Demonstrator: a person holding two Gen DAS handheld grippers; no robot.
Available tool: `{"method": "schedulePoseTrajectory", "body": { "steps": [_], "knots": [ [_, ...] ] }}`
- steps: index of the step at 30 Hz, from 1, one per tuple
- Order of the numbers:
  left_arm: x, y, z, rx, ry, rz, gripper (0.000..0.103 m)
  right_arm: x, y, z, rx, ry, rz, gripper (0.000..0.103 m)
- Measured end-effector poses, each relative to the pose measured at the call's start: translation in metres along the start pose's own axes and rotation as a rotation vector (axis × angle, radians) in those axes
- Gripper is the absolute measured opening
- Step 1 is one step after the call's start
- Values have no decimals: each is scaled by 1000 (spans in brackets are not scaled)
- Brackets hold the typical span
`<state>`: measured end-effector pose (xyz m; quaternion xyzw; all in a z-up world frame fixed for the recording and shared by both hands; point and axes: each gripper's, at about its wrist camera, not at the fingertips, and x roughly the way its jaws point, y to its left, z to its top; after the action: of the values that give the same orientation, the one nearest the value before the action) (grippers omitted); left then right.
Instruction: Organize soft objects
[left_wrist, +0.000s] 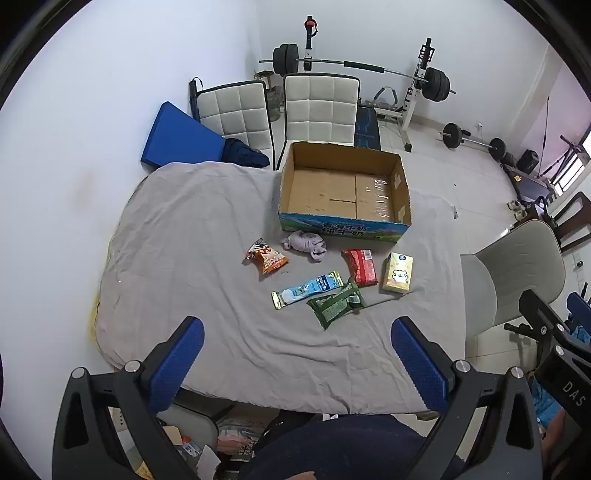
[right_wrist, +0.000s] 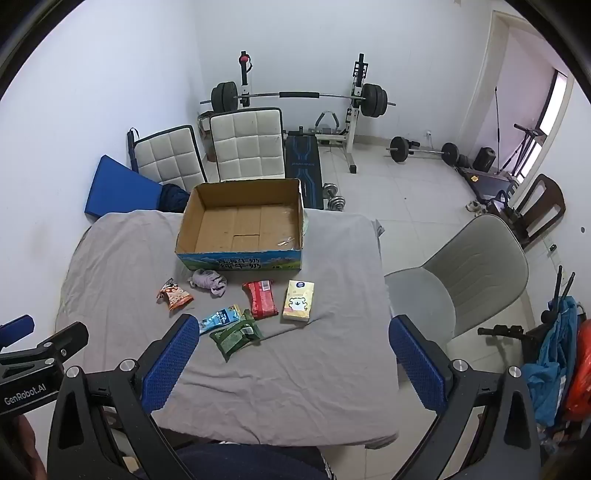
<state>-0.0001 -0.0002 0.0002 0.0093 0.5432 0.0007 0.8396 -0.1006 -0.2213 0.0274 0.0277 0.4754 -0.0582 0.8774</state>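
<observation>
**Both grippers hovering wide open over the loose packets**

The left gripper (left_wrist: 297, 354) and right gripper (right_wrist: 290, 350) are hanging above the near edge of the grey sheet (left_wrist: 192, 221), jaws spread and holding nothing. Six soft items are lying just in front of the empty cardboard box (right_wrist: 242, 225): an orange snack bag (left_wrist: 266, 256), a grey rag (left_wrist: 306, 243), a red pack (left_wrist: 360, 266), a yellow tissue pack (left_wrist: 398, 272), a blue packet (left_wrist: 307, 288) and a green pack (left_wrist: 337, 302).

The blue packet is running long-axis from near-left to far-right, its far end touching or overlapping the green pack; gripping either could drag its neighbour. The crinkly packs may slip from a shallow pinch, and the loose sheet could get pinched along.
</observation>
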Motion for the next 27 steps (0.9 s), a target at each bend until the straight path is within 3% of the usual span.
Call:
{"method": "schedulePoseTrajectory", "body": {
  "steps": [27],
  "knots": [
    [-16, 2, 8, -1, -42, 3, 103, -8, -1, 1, -5, -23, 12, 103]
  ]
}}
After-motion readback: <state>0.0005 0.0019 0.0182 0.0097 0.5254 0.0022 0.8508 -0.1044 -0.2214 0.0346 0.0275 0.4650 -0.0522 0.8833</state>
